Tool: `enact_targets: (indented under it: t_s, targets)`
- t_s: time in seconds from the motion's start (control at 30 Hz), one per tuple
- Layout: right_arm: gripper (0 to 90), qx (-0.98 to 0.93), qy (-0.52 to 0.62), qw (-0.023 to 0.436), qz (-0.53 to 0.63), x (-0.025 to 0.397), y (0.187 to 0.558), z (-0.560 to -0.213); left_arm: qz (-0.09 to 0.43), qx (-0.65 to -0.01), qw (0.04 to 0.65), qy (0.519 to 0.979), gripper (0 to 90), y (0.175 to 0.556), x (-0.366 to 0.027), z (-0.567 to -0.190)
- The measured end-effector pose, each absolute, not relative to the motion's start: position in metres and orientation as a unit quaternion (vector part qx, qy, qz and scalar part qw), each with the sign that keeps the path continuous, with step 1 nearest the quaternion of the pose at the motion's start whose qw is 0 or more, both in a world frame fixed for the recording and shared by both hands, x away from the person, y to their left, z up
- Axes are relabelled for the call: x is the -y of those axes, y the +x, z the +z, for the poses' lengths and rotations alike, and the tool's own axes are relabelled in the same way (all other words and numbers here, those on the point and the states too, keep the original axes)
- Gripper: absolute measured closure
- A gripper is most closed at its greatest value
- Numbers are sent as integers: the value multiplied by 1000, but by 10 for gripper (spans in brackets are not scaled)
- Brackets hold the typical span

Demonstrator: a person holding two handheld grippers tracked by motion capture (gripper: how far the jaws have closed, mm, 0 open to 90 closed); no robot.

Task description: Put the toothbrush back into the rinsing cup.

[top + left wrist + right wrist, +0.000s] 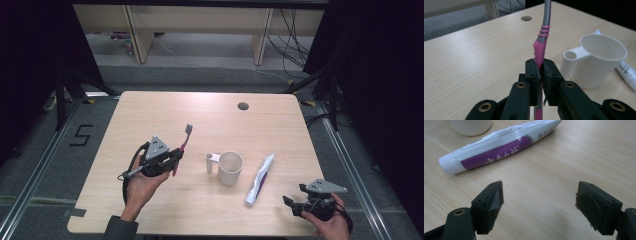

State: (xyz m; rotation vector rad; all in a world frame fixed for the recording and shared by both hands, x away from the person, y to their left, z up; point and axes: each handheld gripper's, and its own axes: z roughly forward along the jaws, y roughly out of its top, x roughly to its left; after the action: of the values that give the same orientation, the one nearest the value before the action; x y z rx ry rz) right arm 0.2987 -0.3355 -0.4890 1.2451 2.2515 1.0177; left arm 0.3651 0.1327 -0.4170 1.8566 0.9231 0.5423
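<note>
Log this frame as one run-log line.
left tool: shut on toothbrush, lifted off table | right tool: open, near toothpaste | cup: upright, on table | toothpaste: flat beside cup

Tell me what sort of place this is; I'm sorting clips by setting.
Probably a lab recording bay, not a home: a bare wooden table between black curtains, loose cables on the floor behind, and a taped "5" marking the floor.

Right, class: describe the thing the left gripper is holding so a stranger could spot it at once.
Start at the pale wooden table and go left of the white cup standing near its middle. There the left gripper is shut on a toothbrush. Its slim pink and grey handle and bristled head set it apart from the fat white and purple tube lying right of the cup.
</note>
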Motion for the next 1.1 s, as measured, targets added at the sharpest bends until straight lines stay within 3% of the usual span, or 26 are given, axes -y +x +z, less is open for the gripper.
enact_targets:
  t_s: [0.27, 1.1]
  targets:
    - [229, -799, 440, 193, 361, 336, 299, -489, 236, -374, 519, 731, 830, 370, -127, -411]
    - [229, -799, 441, 194, 359, 336, 299, -489, 229, -340, 576, 707, 829, 383, -73, -391]
